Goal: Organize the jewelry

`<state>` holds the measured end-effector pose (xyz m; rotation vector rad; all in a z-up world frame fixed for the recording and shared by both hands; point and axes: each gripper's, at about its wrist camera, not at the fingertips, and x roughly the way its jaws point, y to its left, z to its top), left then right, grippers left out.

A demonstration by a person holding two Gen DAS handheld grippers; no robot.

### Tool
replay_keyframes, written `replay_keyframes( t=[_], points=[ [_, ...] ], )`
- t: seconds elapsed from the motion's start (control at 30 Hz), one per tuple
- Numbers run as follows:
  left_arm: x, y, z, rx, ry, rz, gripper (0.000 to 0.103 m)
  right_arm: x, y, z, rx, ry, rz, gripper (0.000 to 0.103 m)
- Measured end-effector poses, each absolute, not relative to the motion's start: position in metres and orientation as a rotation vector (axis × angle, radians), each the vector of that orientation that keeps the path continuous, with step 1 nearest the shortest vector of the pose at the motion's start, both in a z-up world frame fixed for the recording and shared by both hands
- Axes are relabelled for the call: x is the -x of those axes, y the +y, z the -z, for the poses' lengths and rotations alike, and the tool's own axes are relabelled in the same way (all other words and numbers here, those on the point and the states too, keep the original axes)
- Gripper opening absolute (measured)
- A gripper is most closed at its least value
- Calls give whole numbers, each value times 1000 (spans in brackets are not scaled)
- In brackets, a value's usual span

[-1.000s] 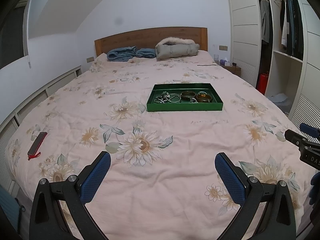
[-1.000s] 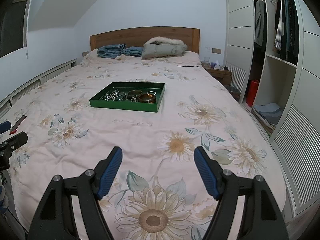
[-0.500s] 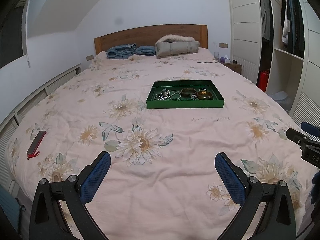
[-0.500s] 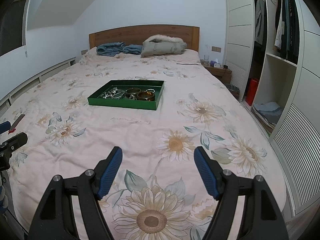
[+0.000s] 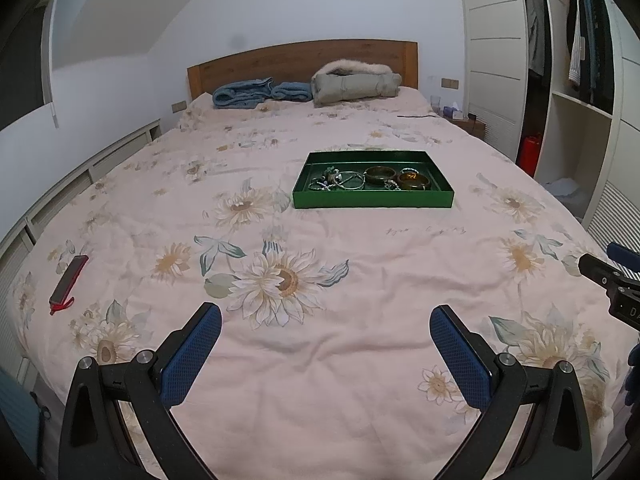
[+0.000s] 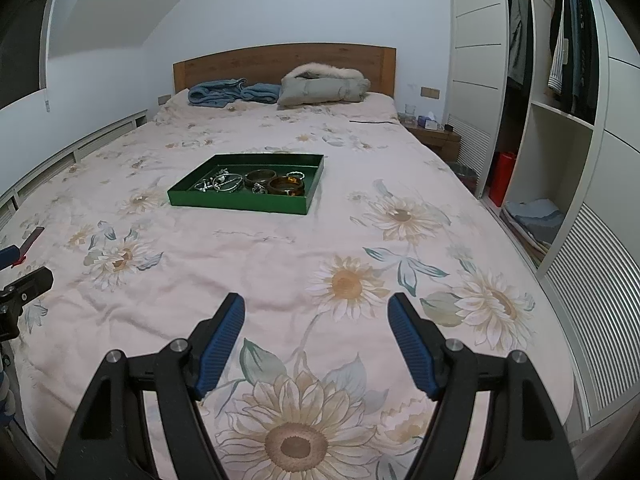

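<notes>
Two grippers are held wide apart and empty above the foot of a bed [image 5: 360, 280] covered by a floral quilt, the left gripper [image 5: 326, 346] and the right gripper [image 6: 316, 330] both aimed toward a green tray [image 5: 372, 200] set near the middle of the bed, well apart from either. Inside the tray, a tangle of silver chains and bangles [image 5: 336, 180] is seen at its left end, with a dark bangle [image 5: 380, 174] and an amber bangle [image 5: 414, 181] beside it. The chains are judged light, limp and prone to snagging, best pinched at a free loop; the bangles, stiff and smooth, are probably best taken across the rim. A red-edged phone [image 5: 69, 278] lies near the bed's left edge.
</notes>
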<state>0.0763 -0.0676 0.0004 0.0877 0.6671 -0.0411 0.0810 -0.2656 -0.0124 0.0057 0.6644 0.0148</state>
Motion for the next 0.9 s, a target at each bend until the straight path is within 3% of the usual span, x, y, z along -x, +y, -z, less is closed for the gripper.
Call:
replay_keyframes(
  t=[0.9],
  points=[
    [-81, -77, 4, -87, 692, 31, 102, -87, -271, 18, -15, 672, -19, 73]
  ],
)
